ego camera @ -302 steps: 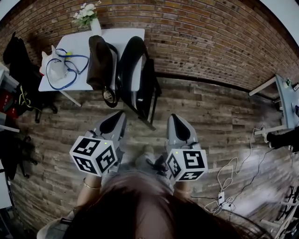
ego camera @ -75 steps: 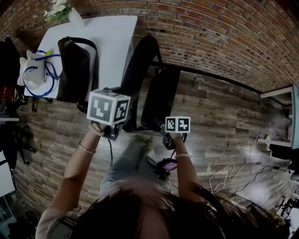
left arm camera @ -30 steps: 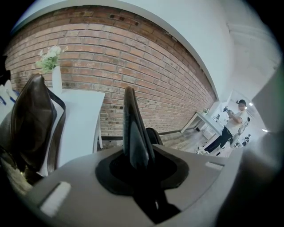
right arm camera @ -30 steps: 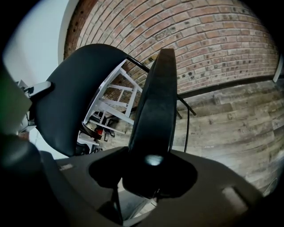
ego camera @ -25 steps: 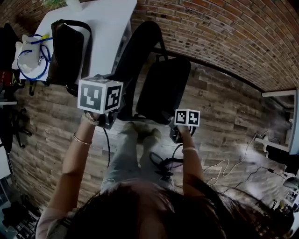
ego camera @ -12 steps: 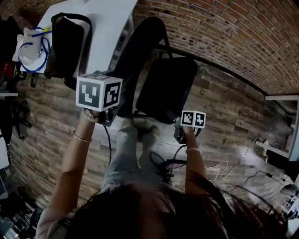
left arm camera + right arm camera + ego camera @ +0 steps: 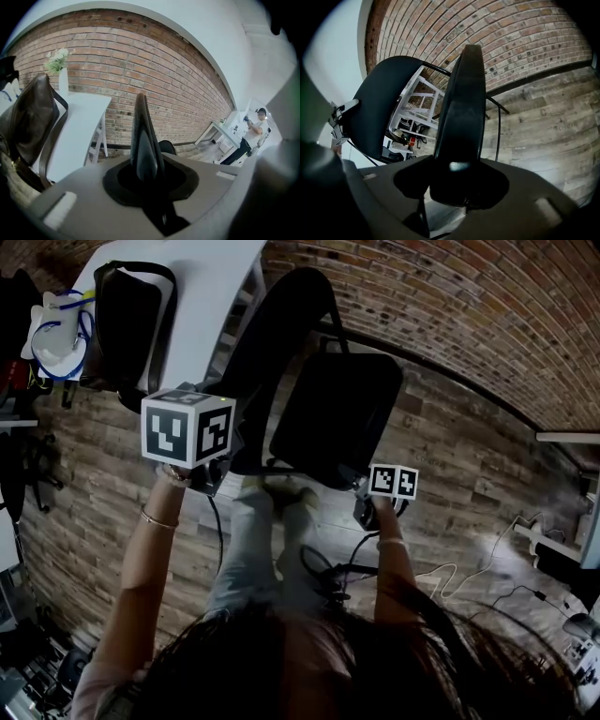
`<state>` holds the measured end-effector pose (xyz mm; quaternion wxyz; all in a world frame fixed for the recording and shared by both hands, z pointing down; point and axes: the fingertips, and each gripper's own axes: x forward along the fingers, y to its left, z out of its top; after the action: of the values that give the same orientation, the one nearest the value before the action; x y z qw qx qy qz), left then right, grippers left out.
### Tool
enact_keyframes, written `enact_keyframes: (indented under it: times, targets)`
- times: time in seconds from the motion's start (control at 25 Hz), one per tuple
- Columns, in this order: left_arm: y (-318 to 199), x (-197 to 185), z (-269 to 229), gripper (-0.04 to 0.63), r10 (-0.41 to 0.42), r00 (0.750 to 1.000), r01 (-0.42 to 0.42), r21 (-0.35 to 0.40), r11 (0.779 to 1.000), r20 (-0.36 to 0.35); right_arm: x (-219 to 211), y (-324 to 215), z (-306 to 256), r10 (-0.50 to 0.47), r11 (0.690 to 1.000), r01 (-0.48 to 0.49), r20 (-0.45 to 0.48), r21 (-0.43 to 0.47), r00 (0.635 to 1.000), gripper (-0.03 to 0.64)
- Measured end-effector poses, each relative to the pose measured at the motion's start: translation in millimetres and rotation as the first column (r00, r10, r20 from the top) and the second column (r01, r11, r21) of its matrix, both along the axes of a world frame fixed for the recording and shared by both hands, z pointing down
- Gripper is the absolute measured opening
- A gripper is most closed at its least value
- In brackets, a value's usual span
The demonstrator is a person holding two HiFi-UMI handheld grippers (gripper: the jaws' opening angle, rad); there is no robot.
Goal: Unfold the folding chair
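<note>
Far left, a white table (image 7: 211, 296) carries a coil of blue cord (image 7: 58, 317) and a brown bag (image 7: 131, 320). The folding chair stands just beside that table, against the brick wall.

My left gripper (image 7: 149, 178) is clamped on the near edge of the backrest (image 7: 281, 343). Its jaws have just been closing, and the thin black panel stands squeezed between them.

Moving right, the seat (image 7: 337, 413) hangs partly swung out from the back. My right gripper (image 7: 454, 180) has its jaws pressed on the seat's front edge.

I judge the unfolding about halfway: the seat has parted from the back but does not look level. Next I would hold the back steady with the left tool and push the seat edge down and away until the frame settles.

In the way: the table and bag sit close behind the back, so I have little room to tip it. The wearer's shoes (image 7: 281, 493) are just under the seat edge, and loose cables (image 7: 469, 577) trail on the floor to the right.
</note>
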<state>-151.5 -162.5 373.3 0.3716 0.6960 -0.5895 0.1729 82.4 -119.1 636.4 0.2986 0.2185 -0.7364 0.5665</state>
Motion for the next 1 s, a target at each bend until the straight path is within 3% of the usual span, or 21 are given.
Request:
enact_keyframes:
  times: [1.0]
  targets:
    - [-2.0,25.1,13.0,0.069,-0.014,1.0,0.014,0.013,1.0,0.018,50.7,-2.8,31.7,0.015,0.999,-0.013,0.059,-0.032,0.998,0.209]
